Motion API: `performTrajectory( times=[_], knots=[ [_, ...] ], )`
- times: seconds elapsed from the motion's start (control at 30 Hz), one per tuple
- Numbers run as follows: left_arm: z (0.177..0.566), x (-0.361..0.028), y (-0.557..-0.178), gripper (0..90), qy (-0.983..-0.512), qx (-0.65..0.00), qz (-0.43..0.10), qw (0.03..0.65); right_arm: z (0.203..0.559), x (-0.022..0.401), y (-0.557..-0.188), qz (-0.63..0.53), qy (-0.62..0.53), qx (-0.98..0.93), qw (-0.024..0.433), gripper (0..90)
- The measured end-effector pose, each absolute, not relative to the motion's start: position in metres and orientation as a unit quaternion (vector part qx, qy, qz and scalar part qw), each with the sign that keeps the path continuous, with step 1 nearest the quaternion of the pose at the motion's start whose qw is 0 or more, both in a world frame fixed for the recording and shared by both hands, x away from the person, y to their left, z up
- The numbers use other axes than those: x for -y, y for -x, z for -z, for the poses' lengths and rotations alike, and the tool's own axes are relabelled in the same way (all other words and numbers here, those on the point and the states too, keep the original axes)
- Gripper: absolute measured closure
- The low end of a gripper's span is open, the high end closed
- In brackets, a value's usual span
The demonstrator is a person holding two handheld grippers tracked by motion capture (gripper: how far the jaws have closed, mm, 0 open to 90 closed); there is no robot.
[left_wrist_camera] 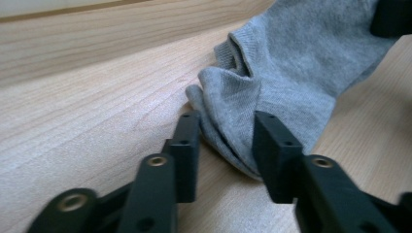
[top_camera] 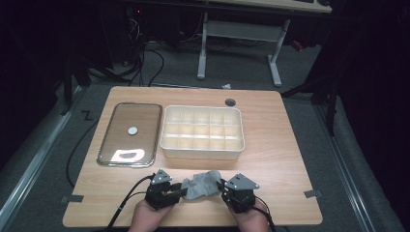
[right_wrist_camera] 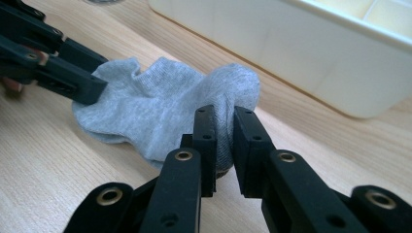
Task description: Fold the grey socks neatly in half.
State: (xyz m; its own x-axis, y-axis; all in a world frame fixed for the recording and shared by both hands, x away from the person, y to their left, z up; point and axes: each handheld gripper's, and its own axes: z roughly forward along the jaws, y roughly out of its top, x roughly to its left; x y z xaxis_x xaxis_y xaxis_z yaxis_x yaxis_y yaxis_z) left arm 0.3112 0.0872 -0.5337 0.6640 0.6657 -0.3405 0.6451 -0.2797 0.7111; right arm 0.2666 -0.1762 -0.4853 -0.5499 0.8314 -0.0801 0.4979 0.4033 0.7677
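Grey sock [top_camera: 203, 183] between two grippers.
Pinched by right gripper [right_wrist_camera: 224, 127]; left gripper [left_wrist_camera: 226, 133] spread around sock's edge, seemingly not pressing.

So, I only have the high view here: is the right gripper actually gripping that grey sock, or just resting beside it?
Observer: Gripping it. In the right gripper view, the right gripper has its jaws pinched on a bunched fold of the sock.
Operator: And the left one?
Observer: The left gripper is open. The sock's folded edge lies between its jaws, which stand apart without pressing on it.
Operator: Is that end of the sock off the wood?
Observer: No, in the left gripper view that end rests on the table.
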Motion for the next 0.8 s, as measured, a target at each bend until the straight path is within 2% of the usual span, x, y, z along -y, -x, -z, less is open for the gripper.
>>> performTrajectory(
  times=[0.03, 0.3, 0.6, 0.8],
  knots=[
    [0.534, -0.086, -0.312, 71.3, -0.8, -0.41, -0.011, 0.439, 0.484, 0.174, -0.266, -0.355, -0.409, -0.807, 0.237, 81.7],
    [0.533, -0.061, -0.311, 73.1, -0.807, -0.389, -0.016, 0.445, 0.479, 0.166, -0.263, -0.346, -0.397, -0.812, 0.251, 81.6],
    [0.534, -0.049, -0.31, 77.9, -0.814, -0.371, -0.02, 0.446, 0.488, 0.144, -0.262, -0.344, -0.372, -0.832, 0.225, 81.6],
    [0.534, -0.05, -0.31, 75.9, -0.816, -0.364, -0.017, 0.449, 0.495, 0.132, -0.265, -0.335, -0.365, -0.841, 0.22, 81.5]
  ],
)
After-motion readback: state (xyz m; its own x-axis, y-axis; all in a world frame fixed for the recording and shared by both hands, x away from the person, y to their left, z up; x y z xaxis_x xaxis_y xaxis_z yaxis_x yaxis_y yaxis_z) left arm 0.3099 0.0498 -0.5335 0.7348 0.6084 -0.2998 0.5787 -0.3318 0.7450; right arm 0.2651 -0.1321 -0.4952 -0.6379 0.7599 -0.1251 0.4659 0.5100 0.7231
